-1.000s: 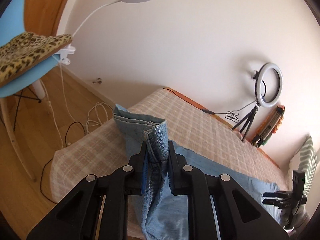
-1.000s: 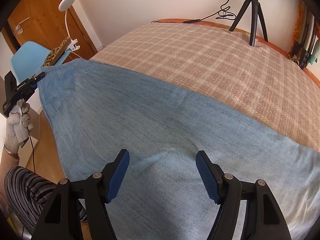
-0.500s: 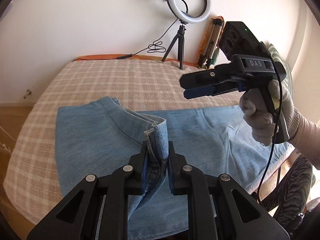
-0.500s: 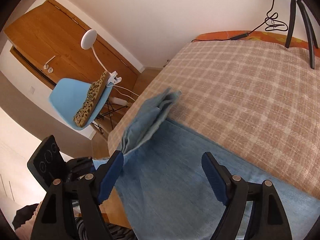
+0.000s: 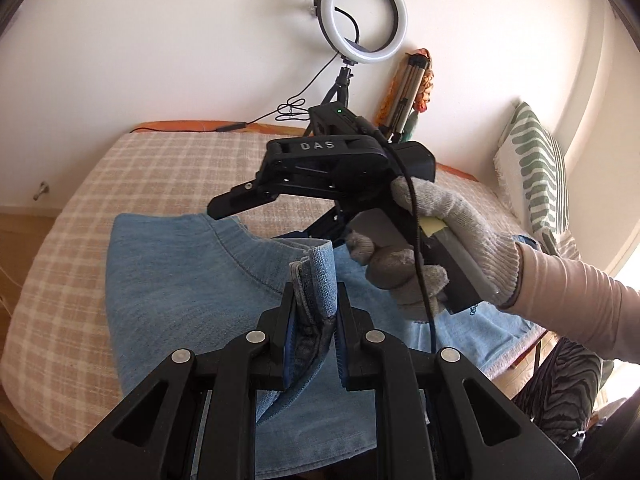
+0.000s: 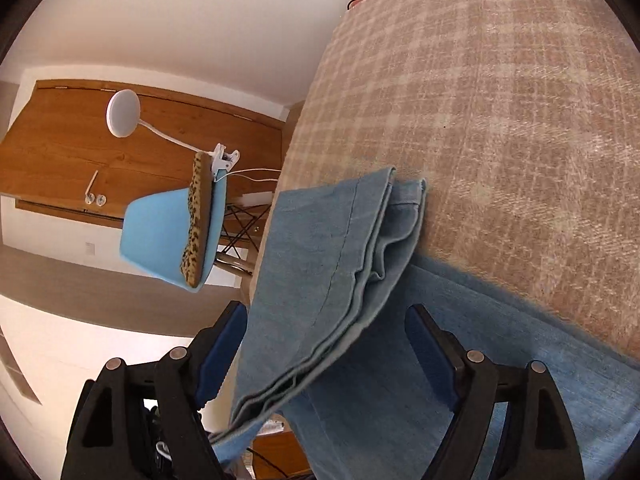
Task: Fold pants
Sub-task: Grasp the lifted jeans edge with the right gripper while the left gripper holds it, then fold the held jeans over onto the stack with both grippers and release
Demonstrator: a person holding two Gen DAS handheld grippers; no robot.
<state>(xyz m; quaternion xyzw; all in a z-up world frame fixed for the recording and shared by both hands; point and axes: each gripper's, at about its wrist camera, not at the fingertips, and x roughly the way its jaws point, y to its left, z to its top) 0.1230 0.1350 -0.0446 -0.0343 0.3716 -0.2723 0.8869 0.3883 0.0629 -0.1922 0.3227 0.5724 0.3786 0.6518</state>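
Light blue denim pants (image 5: 180, 288) lie on a checked bed cover (image 5: 160, 176). My left gripper (image 5: 314, 320) is shut on the thick hem edge of the pants (image 5: 320, 272) and holds it lifted above the layer below. My right gripper (image 6: 324, 344) is open, its blue pads on either side of the lifted folded layers of the pants (image 6: 328, 264) without pinching them. In the left wrist view the right gripper (image 5: 240, 204) is held by a gloved hand (image 5: 440, 240) just beyond the lifted hem.
A ring light on a tripod (image 5: 362, 20) stands at the bed's far edge by the wall. A striped pillow (image 5: 536, 172) lies at the right. A blue chair with a leopard cushion (image 6: 180, 232), a clip lamp (image 6: 124, 114) and a wooden door (image 6: 60, 148) stand beyond the bed's left end.
My left gripper has swung the hem over toward the rest of the pants, doubling the fabric. My right gripper has come in around the lifted folded layers, still open.
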